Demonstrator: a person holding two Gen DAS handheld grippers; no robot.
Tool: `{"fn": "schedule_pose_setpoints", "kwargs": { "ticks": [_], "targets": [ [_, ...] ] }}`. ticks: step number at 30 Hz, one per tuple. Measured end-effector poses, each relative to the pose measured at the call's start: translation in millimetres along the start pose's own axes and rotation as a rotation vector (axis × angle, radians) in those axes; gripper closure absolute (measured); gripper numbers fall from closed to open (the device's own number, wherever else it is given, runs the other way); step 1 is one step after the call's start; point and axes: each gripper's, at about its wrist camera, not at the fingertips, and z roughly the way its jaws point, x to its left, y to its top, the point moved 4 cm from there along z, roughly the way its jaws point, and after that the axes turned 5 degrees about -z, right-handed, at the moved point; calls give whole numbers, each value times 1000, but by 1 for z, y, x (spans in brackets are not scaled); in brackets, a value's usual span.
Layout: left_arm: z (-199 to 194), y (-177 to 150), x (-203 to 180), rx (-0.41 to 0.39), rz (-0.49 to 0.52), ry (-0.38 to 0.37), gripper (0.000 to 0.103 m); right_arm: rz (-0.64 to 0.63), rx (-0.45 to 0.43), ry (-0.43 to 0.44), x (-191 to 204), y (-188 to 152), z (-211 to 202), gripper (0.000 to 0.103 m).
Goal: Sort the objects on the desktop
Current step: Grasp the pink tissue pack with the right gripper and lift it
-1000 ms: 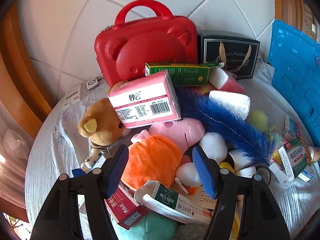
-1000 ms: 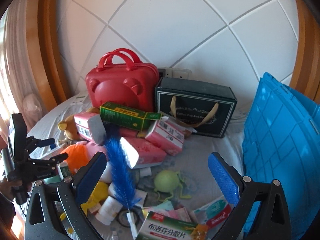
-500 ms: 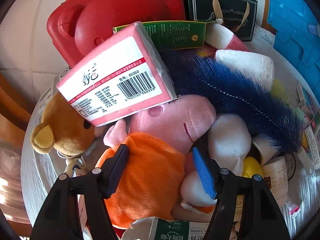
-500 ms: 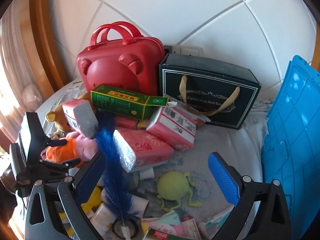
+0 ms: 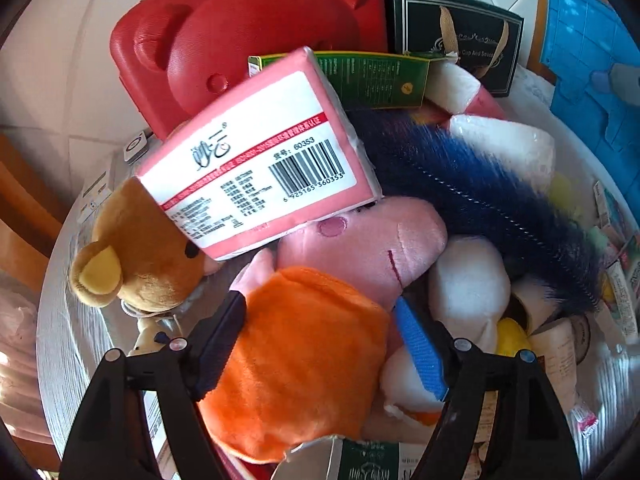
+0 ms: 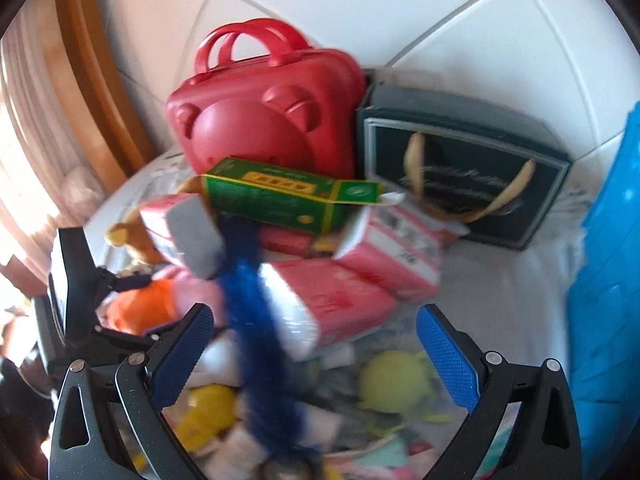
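Note:
A plush pig with a pink head (image 5: 372, 236) and orange body (image 5: 304, 352) lies in a heap of toys and boxes. My left gripper (image 5: 318, 302) straddles the orange body, one blue pad on each side; its jaws are opening and do not squeeze the plush. A pink tissue pack (image 5: 256, 172) leans on the pig's head and on a brown bear (image 5: 148, 252). My right gripper (image 6: 313, 314) hangs open and empty above a blue feather brush (image 6: 252, 312) and pink tissue packs (image 6: 340, 300). In the blurred right wrist view the left gripper (image 6: 80, 300) shows at the left edge.
At the back stand a red bear-shaped case (image 6: 264, 112) and a black gift box (image 6: 464, 184), with a green carton (image 6: 280, 196) on the heap. A blue crate (image 6: 608, 280) walls the right side. A white plush (image 5: 468, 284), a yellow-green toy (image 6: 392, 376) and medicine boxes lie about.
My left gripper has come down close onto the pig, and its jaws now stand wider around the orange body. My right gripper has dropped forward toward the heap; its view is now blurred.

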Motion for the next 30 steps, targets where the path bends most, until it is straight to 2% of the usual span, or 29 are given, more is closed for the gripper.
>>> {"fn": "schedule_pose_setpoints", "kwargs": {
  "ticks": [5, 10, 15, 18, 23, 27, 30],
  "targets": [
    [-35, -11, 12, -36, -36, 41, 27, 32, 101, 198, 48, 11, 47, 0],
    [-54, -27, 28, -45, -77, 74, 27, 23, 209, 268, 91, 12, 93, 0],
    [-55, -33, 35, -38, -113, 107, 27, -18, 205, 223, 108, 14, 97, 1],
    [-58, -30, 39, -51, -131, 105, 27, -54, 172, 150, 104, 18, 91, 1],
    [-65, -22, 42, -86, -154, 90, 27, -238, 69, 54, 101, 38, 88, 1],
    [-58, -17, 33, -83, -156, 52, 27, -420, 30, 67, 111, 56, 111, 1],
    [-50, -12, 21, -74, -110, 33, 27, -477, 72, 83, 118, 64, 139, 1]
  ]
}}
